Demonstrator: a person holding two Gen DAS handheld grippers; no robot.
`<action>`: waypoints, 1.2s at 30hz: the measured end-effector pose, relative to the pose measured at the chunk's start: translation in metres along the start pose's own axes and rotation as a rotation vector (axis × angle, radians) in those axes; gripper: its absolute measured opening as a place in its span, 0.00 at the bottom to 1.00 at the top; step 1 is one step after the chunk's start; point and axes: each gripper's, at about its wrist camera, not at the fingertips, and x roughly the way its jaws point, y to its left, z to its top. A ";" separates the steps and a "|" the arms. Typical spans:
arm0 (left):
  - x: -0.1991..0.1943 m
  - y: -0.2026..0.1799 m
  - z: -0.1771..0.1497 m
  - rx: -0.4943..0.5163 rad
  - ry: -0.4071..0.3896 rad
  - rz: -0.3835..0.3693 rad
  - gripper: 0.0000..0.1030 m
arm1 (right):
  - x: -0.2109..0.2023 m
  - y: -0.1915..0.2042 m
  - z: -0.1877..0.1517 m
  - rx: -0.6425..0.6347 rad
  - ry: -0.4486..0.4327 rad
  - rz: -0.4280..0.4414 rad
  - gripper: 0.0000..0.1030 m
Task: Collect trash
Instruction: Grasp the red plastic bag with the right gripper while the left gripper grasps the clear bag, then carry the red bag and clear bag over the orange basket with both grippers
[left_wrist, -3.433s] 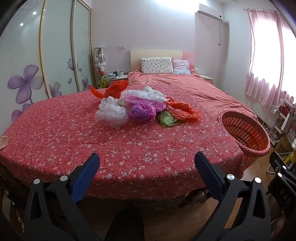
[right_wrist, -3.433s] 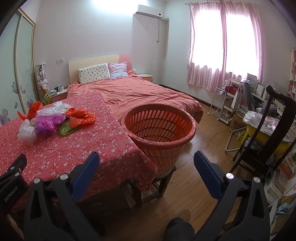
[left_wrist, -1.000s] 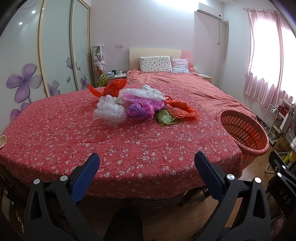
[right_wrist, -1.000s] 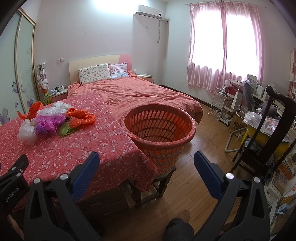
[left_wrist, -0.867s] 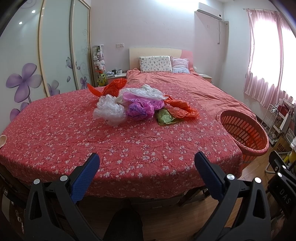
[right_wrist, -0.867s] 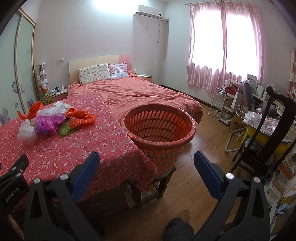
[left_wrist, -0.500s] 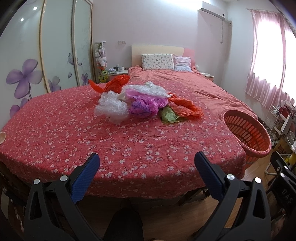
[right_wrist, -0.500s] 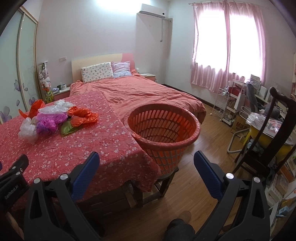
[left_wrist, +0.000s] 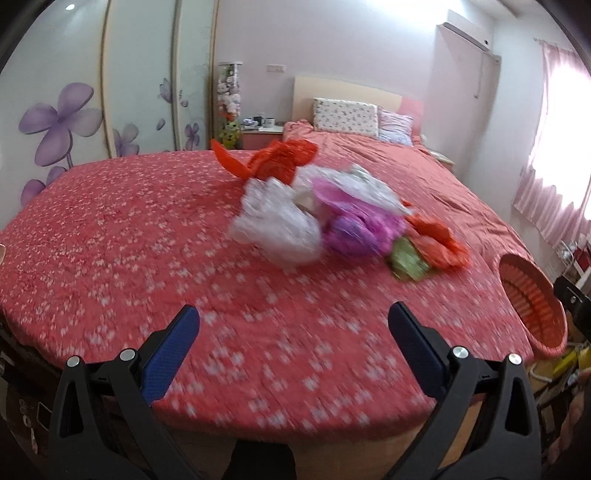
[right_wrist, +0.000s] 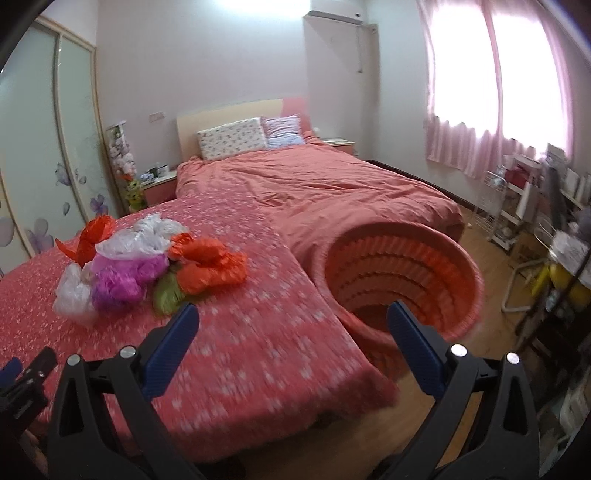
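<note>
Left gripper (left_wrist: 293, 332): jaws spread wide, nothing between the blue pads (left_wrist: 168, 354). It hangs above the near edge of a table covered by a red floral cloth (left_wrist: 122, 236).

Right gripper (right_wrist: 291, 332): jaws likewise spread wide and empty. It hangs above the near right corner of the same cloth, with the orange basket (right_wrist: 402, 280) just beyond its right finger.

Trash location: a pile of crumpled plastic bags (left_wrist: 332, 206) lies on the cloth toward the far side, well apart from both grippers. Contents, as visible:
- a white bag (left_wrist: 277, 225) at the near left of the pile;
- a purple bag (left_wrist: 360, 227) touching it on the right;
- a green bag (left_wrist: 408, 260) and an orange bag (left_wrist: 437, 242) at the right end;
- a red bag (left_wrist: 275, 160) at the far left.

The basket stands beside the right edge of the table, mouth up and tilted in view. Its interior shows only slotted walls. Both views are motion-blurred.

A bed (right_wrist: 317, 184) with two pillows (right_wrist: 251, 136) lies beyond the table.
</note>
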 end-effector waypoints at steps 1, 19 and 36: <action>0.004 0.005 0.005 -0.008 -0.008 0.006 0.98 | 0.006 0.005 0.005 -0.015 0.001 0.008 0.96; 0.065 0.039 0.047 -0.036 0.010 0.009 0.98 | 0.167 0.082 0.044 -0.081 0.186 0.150 0.82; 0.100 0.035 0.063 -0.068 0.073 -0.074 0.89 | 0.191 0.069 0.033 -0.074 0.260 0.160 0.25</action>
